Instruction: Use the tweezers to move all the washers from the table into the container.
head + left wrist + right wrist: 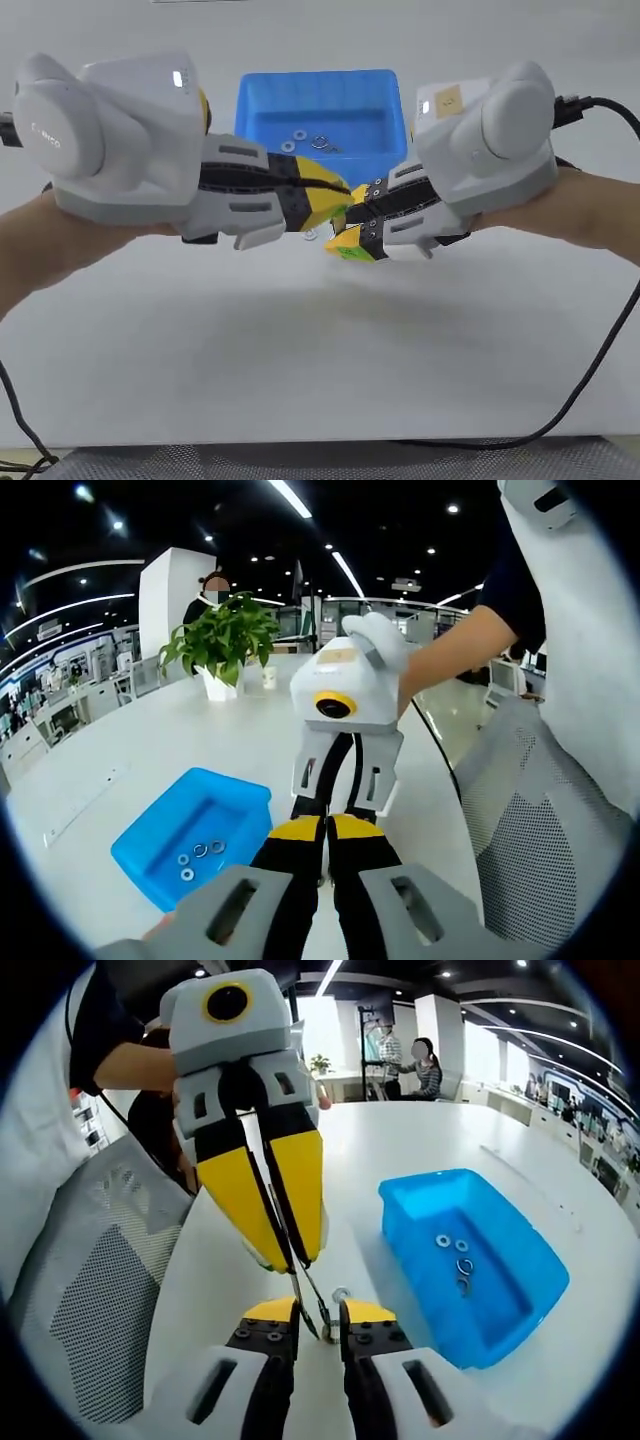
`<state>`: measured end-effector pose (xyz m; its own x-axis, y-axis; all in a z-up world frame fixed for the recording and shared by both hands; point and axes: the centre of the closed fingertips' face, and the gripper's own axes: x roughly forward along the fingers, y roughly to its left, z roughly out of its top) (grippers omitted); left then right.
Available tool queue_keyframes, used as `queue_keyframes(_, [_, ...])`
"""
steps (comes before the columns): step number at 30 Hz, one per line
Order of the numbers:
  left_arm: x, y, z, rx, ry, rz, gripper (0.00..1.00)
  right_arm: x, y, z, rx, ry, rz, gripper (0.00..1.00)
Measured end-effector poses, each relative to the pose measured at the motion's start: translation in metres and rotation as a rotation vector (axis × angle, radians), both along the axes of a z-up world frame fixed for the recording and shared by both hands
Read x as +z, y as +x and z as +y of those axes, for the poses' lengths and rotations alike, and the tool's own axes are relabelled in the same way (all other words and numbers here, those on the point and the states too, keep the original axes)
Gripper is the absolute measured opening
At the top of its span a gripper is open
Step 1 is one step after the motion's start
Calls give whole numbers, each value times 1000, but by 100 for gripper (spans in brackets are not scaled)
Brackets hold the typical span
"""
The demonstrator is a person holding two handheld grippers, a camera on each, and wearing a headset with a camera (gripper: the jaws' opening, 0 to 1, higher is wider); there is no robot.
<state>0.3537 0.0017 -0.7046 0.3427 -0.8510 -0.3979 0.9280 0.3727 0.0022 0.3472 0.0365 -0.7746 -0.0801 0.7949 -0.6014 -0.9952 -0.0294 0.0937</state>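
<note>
The blue container stands at the back of the white table, with several washers on its floor. One washer lies on the table just beyond my right gripper. My left gripper faces the right one, its yellow jaws shut on the thin metal tweezers. The tweezers' tips reach down between the right jaws, which stand close around them. In the head view the left gripper and the right gripper meet tip to tip in front of the container. Whether the tips hold a washer is hidden.
A black cable runs from the right gripper across the table's right side to the front edge. Mesh chair backs stand beside the table. A potted plant and people are far off in the room.
</note>
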Motion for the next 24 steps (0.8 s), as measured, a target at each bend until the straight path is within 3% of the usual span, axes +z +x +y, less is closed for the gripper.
queue_keyframes(13, [-1, -2, 0, -2, 3, 0, 5, -3, -6, 0, 49, -30, -29, 11])
queue_keyframes(24, [-2, 0, 1, 9, -5, 9, 6, -3, -4, 1, 49, -29, -51, 11])
